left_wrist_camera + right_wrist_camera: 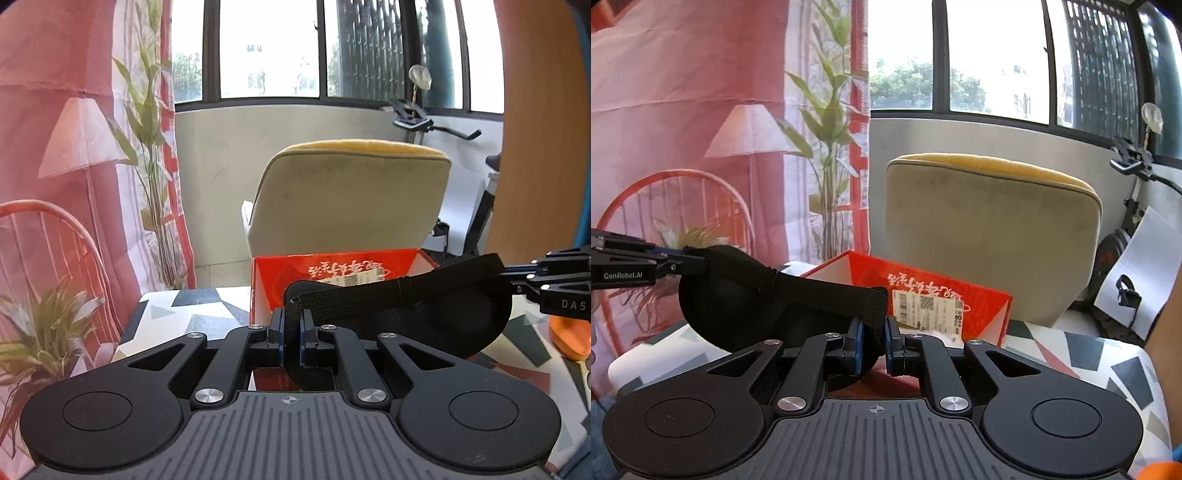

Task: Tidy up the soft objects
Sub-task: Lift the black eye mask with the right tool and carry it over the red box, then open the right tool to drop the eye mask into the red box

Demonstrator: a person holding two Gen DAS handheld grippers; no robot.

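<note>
Clearly, "GenRobot.AI" is printed in white on the left claw (694, 264), and "DAS" shows on the right claw (517, 278). Both claws are clamped on a black eye mask (461, 306): soft, rounded padded cups joined by a ribbed elastic strap (827, 291). It hangs stretched between them above the table (177, 314), whose cloth bears a pattern of triangles. Behind it stands an open red cardboard box (982, 306) with white script, too blurred to read, and a barcode label (923, 308).
</note>
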